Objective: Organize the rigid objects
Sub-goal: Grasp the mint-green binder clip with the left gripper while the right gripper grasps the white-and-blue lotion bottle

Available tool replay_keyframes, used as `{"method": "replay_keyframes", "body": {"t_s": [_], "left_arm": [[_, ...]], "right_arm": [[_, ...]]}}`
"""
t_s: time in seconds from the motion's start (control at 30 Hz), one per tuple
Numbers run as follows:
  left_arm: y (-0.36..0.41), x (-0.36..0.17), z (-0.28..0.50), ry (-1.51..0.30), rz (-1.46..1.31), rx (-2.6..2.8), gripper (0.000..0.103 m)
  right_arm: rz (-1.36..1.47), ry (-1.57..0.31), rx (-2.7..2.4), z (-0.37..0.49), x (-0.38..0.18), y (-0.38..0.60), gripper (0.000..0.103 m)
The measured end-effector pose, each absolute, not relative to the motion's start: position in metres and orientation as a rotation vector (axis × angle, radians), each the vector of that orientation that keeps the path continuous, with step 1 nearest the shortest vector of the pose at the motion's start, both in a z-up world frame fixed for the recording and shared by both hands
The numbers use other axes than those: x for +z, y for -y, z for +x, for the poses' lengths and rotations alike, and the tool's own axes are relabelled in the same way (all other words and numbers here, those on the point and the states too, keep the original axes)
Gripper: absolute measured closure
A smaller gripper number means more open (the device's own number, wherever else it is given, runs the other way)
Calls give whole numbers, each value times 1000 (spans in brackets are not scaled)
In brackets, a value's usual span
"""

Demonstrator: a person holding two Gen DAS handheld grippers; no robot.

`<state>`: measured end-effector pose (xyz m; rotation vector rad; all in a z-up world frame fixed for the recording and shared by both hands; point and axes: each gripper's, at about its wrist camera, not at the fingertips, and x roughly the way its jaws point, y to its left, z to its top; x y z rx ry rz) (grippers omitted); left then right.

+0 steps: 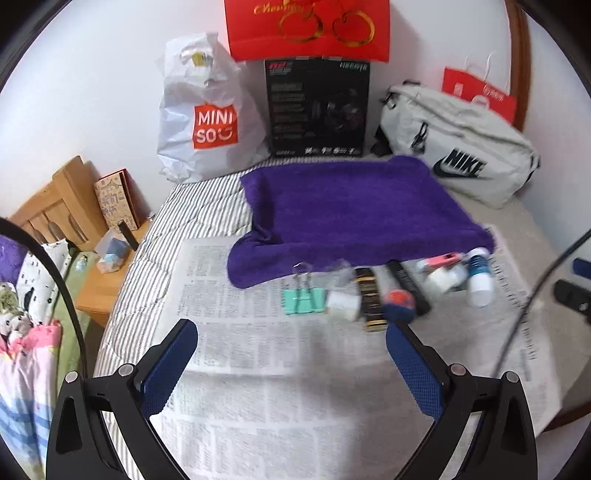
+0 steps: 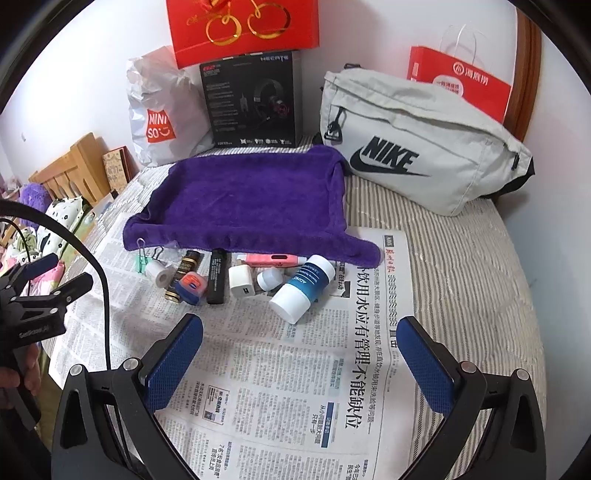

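Observation:
A row of small items lies on newspaper (image 2: 303, 387) in front of a purple towel (image 2: 251, 199): a green binder clip (image 1: 304, 300), a white tape roll (image 2: 159, 275), a black-and-gold bar (image 2: 184, 275), a blue-and-orange jar (image 2: 192, 286), a black stick (image 2: 216, 277), a white charger cube (image 2: 241, 286), a pink pen-like item (image 2: 271, 259), a white cap (image 2: 269, 277) and a white-and-blue bottle (image 2: 303, 288) on its side. My left gripper (image 1: 291, 328) is open, short of the clip. My right gripper (image 2: 301, 326) is open, just short of the bottle. The left gripper (image 2: 55, 273) also shows at left in the right wrist view.
Against the wall stand a white MINISO bag (image 1: 207, 110), a black headset box (image 2: 255, 99), red gift bags (image 2: 243, 26) and a grey Nike bag (image 2: 417, 140). A wooden bedside stand (image 1: 107, 273) is at left. A cable (image 1: 532, 295) crosses the right side.

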<state>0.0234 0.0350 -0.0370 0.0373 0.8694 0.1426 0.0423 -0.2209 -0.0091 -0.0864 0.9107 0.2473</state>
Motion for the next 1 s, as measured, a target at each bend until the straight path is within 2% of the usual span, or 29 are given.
{"method": "replay_keyframes", "body": {"t_s": [0.47,1.0], "left_arm": [[-80,-106,86,-1034,-44,148,1],[-64,-130,113,-1065,-78,149,1]], "right_arm": [[18,-1003,246,76,-59,239,0],[4,-1081,295,92,-80,229,0]]}}
